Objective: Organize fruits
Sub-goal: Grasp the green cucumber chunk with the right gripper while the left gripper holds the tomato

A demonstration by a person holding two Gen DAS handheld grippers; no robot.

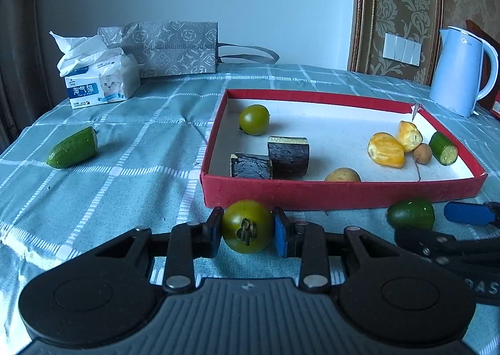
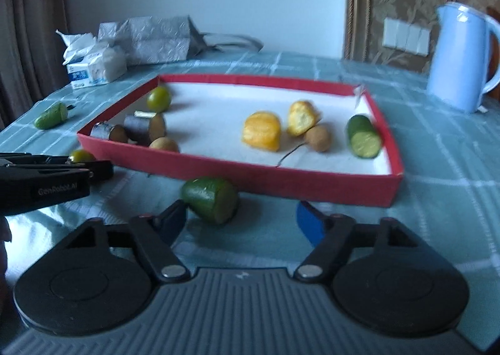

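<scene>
Left gripper (image 1: pixel 247 228) clamps a green tomato (image 1: pixel 247 226); right gripper (image 2: pixel 242 220) gapes around a cucumber piece (image 2: pixel 211 200). Red tray (image 1: pixel 312 190) holds mixed produce.

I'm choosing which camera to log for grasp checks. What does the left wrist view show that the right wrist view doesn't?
Only the left wrist view shows the left gripper shut on a green tomato, stem toward the camera. Only the right wrist view shows the right gripper open, a cut cucumber end between its fingers, untouched. Both show the red tray, a cucumber end on the tablecloth and the blue kettle.
</scene>
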